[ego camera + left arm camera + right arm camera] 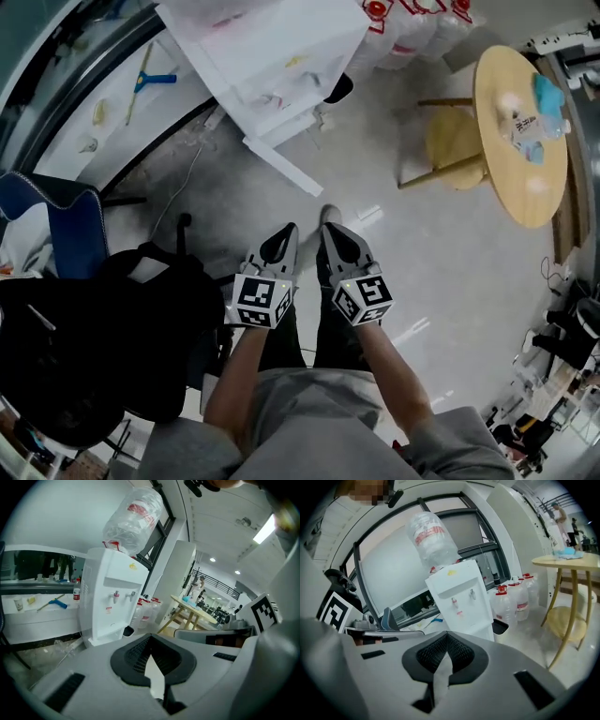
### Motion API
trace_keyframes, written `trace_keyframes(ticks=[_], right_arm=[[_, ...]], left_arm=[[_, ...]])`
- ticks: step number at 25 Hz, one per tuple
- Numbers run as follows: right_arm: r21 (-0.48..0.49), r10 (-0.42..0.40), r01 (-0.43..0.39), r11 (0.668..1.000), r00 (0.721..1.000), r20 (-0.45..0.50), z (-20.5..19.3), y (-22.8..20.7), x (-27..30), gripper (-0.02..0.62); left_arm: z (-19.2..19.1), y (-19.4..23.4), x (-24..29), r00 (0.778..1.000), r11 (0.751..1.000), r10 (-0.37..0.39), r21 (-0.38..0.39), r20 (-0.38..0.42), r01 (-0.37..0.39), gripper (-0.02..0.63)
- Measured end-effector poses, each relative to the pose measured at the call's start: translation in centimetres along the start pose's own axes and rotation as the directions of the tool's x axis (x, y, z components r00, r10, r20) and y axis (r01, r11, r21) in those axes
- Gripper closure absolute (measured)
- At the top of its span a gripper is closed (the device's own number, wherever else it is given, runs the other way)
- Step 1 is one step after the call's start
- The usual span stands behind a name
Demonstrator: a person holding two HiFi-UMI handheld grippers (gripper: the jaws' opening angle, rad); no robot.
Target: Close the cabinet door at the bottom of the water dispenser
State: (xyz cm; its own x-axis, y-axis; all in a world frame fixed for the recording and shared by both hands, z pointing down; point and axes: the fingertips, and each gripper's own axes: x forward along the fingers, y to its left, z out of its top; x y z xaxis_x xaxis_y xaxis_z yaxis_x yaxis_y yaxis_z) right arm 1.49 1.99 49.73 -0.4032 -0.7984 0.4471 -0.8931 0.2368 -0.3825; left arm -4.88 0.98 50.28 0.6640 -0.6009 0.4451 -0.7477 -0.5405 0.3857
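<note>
The white water dispenser [272, 47] stands at the top of the head view, carrying an upturned clear bottle [133, 520]. It also shows ahead in the left gripper view [112, 602] and the right gripper view [461, 599]. A white panel [281, 167] juts from its base toward me across the floor; it looks like the opened cabinet door. My left gripper [280, 238] and right gripper [330, 231] are held side by side near my body, well short of the dispenser. Both are shut with nothing between the jaws [151, 637] [446, 634].
A round wooden table [520, 141] and a wooden stool [455, 141] stand at the right. Several water jugs [513, 604] and a black bin [500, 626] sit beside the dispenser. A black bag [103, 347] and a blue chair [56, 220] are at my left.
</note>
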Motion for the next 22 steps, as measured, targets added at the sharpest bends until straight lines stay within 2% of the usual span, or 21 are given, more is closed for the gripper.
trace_keyframes(ticks=[4,8,16,22], right_arm=[[-0.011,0.058,-0.059,0.998,0.997,-0.044,-2.3,-2.1,2.9,0.586],[-0.019,0.078,-0.08,0.997,0.994,-0.078,-5.1,-4.4,4.8,0.586],[0.034,0.08,-0.075,0.997,0.983,-0.165,-11.8,-8.1,8.5,0.586],[0.069,0.043,-0.025,0.997,0.962,-0.27,-18.4,-10.6,11.3,0.586]], left_arm=[[-2.8,1.7,2.5,0.998,0.998,0.059,-0.036,-0.018,-0.059,0.598],[-5.7,3.1,4.7,0.994,0.991,0.104,-0.079,-0.03,-0.106,0.598],[-10.5,5.4,8.1,0.99,0.988,0.117,-0.087,-0.078,-0.124,0.598],[-13.2,6.9,8.9,0.986,0.986,0.131,-0.09,-0.1,-0.14,0.598]])
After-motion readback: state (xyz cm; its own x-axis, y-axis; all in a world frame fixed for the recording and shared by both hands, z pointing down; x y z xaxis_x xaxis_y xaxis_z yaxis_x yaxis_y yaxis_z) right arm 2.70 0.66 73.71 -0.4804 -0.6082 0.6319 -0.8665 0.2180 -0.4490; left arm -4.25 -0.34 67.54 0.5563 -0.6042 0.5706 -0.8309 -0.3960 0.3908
